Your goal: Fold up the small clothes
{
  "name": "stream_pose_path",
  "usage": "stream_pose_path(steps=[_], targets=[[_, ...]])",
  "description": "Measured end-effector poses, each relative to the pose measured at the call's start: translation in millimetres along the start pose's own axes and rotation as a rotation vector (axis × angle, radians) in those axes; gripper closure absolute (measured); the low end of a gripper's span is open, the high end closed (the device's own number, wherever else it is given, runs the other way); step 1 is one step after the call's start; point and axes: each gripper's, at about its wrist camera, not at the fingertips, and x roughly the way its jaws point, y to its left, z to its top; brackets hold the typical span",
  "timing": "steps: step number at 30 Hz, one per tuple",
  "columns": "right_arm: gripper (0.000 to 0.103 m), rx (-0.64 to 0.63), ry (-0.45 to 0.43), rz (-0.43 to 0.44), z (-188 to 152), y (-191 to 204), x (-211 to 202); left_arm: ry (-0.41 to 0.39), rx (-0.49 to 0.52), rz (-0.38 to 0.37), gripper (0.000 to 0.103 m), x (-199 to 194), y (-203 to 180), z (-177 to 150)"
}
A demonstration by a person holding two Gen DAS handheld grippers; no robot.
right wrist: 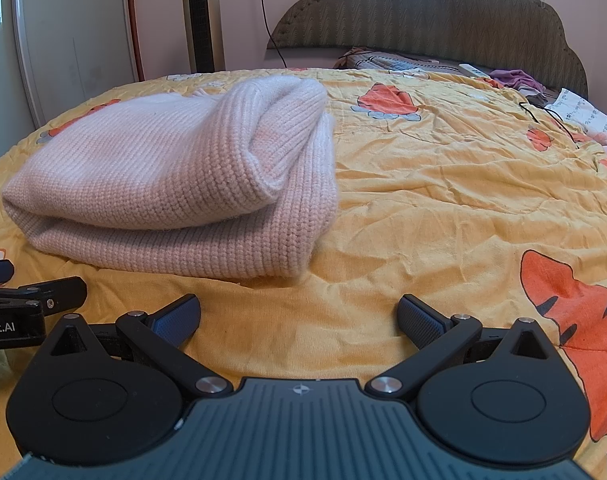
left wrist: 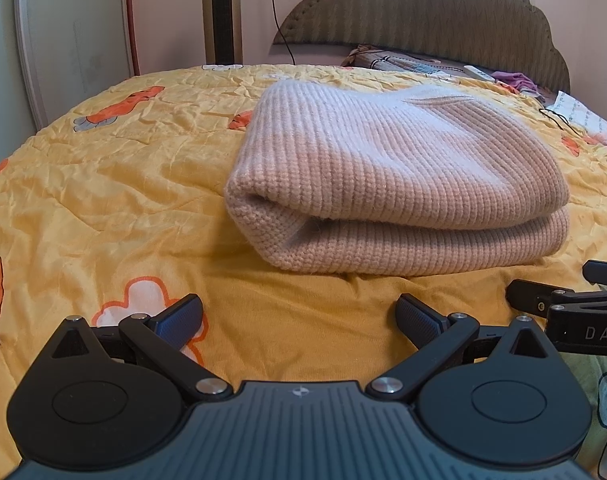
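Note:
A pale pink knitted sweater (left wrist: pixel 395 176) lies folded in a thick bundle on the yellow bedspread (left wrist: pixel 123 200). It also shows in the right wrist view (right wrist: pixel 175 184), left of centre. My left gripper (left wrist: pixel 299 320) is open and empty, a short way in front of the sweater's near edge. My right gripper (right wrist: pixel 299 320) is open and empty, in front of the sweater's right end. Each gripper shows at the edge of the other's view: the right one (left wrist: pixel 551 300) and the left one (right wrist: pixel 35 296).
The bedspread (right wrist: pixel 463 184) has orange tiger prints. A grey padded headboard (left wrist: pixel 423 12) stands at the back, with pillows, a remote (right wrist: pixel 473 70) and purple cloth (right wrist: pixel 515 78) near it. A black cable (right wrist: pixel 551 118) lies at right. A tower fan (right wrist: pixel 201 16) and wardrobe stand at left.

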Motion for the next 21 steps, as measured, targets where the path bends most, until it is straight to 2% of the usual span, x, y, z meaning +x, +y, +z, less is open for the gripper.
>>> stream_pose_path(steps=[21], targets=[[0.001, 0.0, 0.0, -0.001, -0.2, -0.1, -0.6, -0.009, -0.039, -0.019, 0.0, -4.6, 5.9, -1.2]])
